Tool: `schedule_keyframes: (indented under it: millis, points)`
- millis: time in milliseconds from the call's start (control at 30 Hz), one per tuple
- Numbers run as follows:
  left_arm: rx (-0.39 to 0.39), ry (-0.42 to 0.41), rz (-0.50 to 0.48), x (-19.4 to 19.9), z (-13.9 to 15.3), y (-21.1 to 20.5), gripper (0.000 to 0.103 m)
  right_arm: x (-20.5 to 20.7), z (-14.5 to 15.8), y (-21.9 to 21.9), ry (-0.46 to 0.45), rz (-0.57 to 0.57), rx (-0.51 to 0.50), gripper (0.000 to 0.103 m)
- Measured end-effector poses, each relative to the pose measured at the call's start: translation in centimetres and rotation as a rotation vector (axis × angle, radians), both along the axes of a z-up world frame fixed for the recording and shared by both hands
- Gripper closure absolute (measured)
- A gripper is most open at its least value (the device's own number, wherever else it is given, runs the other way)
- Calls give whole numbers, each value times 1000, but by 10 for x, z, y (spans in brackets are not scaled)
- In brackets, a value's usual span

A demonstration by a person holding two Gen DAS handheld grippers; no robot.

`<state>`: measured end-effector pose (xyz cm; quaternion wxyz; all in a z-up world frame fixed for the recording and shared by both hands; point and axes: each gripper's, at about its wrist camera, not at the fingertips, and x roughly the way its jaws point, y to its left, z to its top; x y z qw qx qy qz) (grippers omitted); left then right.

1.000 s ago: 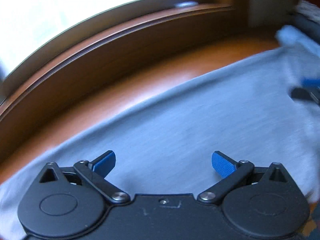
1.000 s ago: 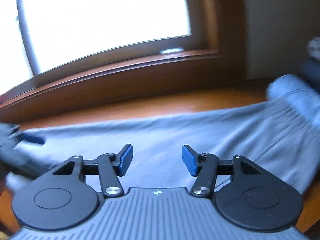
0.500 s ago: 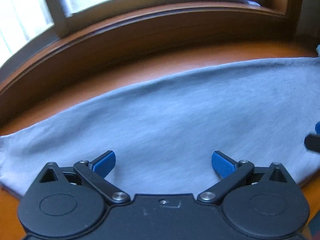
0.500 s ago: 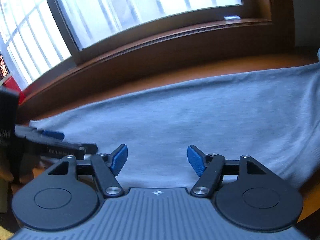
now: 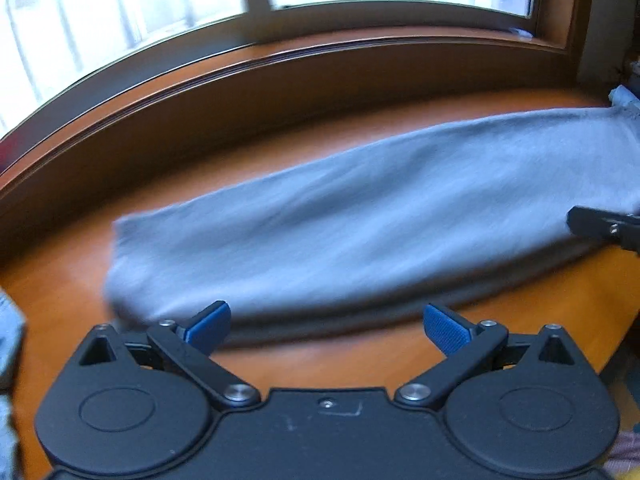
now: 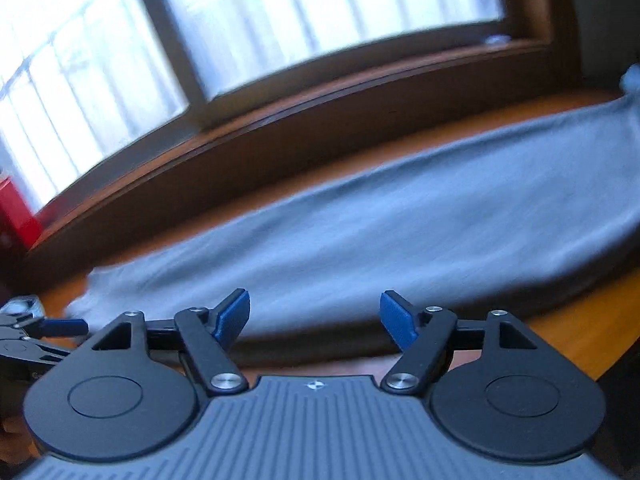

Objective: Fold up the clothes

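A grey garment (image 5: 360,216) lies folded in a long band across the orange wooden table (image 5: 60,288); it also shows in the right wrist view (image 6: 400,224). My left gripper (image 5: 326,326) is open and empty, just in front of the garment's near edge. My right gripper (image 6: 315,318) is open and empty, at the same near edge further right. The right gripper's finger shows at the right edge of the left wrist view (image 5: 600,228). The left gripper shows at the left edge of the right wrist view (image 6: 36,332).
A wooden window sill (image 5: 320,68) and window run along the far side of the table. Light blue cloth (image 5: 10,344) lies at the left edge. More fabric (image 5: 626,98) sits at the far right. A red object (image 6: 16,208) stands at the left.
Both grippers have pulled back toward the near edge of the table. The garment now lies further ahead with its left end and near edge in view. Both stay open.
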<state>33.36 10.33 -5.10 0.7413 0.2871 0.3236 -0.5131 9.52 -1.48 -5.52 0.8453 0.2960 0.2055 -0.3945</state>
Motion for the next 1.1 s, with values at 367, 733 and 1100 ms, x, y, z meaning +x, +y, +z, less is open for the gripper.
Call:
schedule_keyframes:
  millis: [367, 733, 1100]
  points:
    - [24, -12, 45, 36, 3, 62, 0, 67, 13, 41, 60, 142, -76, 26]
    - [3, -42, -21, 77, 17, 84, 0, 91, 16, 70, 29, 95, -34, 25]
    - [-14, 8, -149, 156, 14, 92, 0, 161, 11, 132, 54, -39, -11, 24]
